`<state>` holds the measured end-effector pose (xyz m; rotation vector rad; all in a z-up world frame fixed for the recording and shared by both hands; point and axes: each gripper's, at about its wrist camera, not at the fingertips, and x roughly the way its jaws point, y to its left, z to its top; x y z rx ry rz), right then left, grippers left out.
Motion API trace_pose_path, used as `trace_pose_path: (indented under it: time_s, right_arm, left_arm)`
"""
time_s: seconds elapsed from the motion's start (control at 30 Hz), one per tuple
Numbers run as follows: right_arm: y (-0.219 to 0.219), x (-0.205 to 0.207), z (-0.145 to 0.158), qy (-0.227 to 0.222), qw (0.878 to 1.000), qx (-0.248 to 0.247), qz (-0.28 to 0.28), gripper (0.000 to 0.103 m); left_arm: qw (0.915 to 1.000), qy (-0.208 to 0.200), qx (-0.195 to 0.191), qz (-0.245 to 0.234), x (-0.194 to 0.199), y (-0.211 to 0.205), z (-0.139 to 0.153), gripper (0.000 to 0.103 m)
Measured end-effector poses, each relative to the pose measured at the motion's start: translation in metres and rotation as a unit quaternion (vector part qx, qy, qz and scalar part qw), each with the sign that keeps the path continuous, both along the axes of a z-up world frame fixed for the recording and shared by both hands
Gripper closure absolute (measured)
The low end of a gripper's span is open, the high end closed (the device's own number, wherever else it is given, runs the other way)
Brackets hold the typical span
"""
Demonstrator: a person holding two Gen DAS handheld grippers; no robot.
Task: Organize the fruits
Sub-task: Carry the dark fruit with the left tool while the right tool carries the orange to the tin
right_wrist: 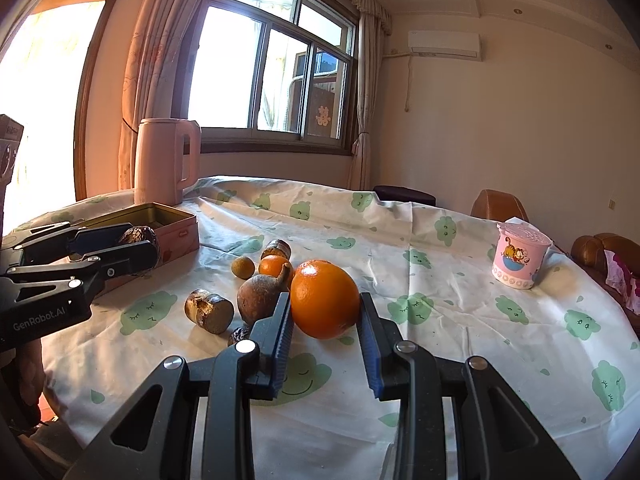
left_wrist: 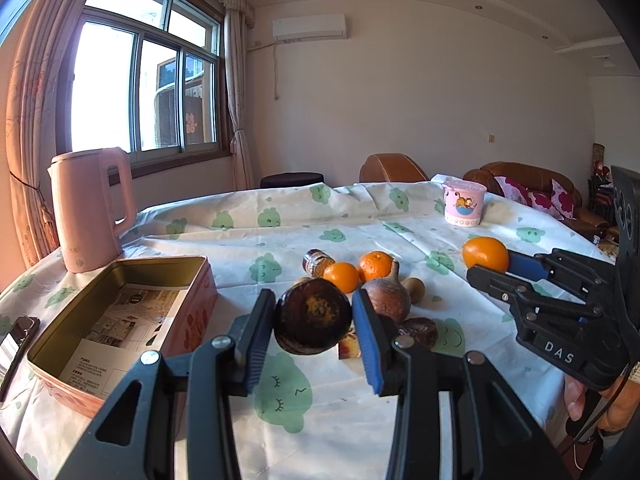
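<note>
My left gripper (left_wrist: pixel 313 322) is shut on a dark brown round fruit (left_wrist: pixel 313 320) and holds it above the cloth, right of the open pink tin box (left_wrist: pixel 188 312). In the right wrist view the left gripper (right_wrist: pixel 138 250) holds the dark fruit (right_wrist: pixel 140 236) beside the tin box (right_wrist: pixel 176 226). My right gripper (right_wrist: pixel 325 312) is shut on a large orange (right_wrist: pixel 324 298), lifted above the table; it also shows in the left wrist view (left_wrist: pixel 486 264) with the orange (left_wrist: pixel 485 253). Two small oranges (left_wrist: pixel 358 272), a brown pear-shaped fruit (left_wrist: pixel 388 298) and several small brown fruits lie in the middle.
A pink kettle (left_wrist: pixel 90 208) stands behind the tin box at the far left. A pink cartoon cup (left_wrist: pixel 463 202) stands at the far right. A phone (left_wrist: pixel 16 340) lies at the left edge. The table wears a white cloth with green prints (left_wrist: pixel 400 380).
</note>
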<state>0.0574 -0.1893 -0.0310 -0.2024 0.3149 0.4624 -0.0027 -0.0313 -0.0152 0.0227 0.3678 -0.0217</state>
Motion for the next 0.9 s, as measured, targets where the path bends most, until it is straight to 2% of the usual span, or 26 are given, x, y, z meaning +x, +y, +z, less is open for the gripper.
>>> trace_pose_path:
  time_s: [0.33,0.53,0.9]
  right_arm:
    - [-0.004,-0.006,0.003,-0.024,1.000,0.015,0.003,0.070]
    - [-0.003,-0.005,0.005,-0.022,1.000,0.019,0.004,0.070]
    - [0.024,-0.011,0.035,-0.030,0.999,0.009,0.042,0.070]
  left_arm:
    - [0.9993,-0.026,0.012,0.023,-0.005,0.005,0.008,0.062]
    - [0.9987,-0.031,0.016,0.036,-0.005,0.012,0.011,0.062]
    - [0.9983,-0.026,0.007,0.051,-0.005,0.037,0.018,0.062]
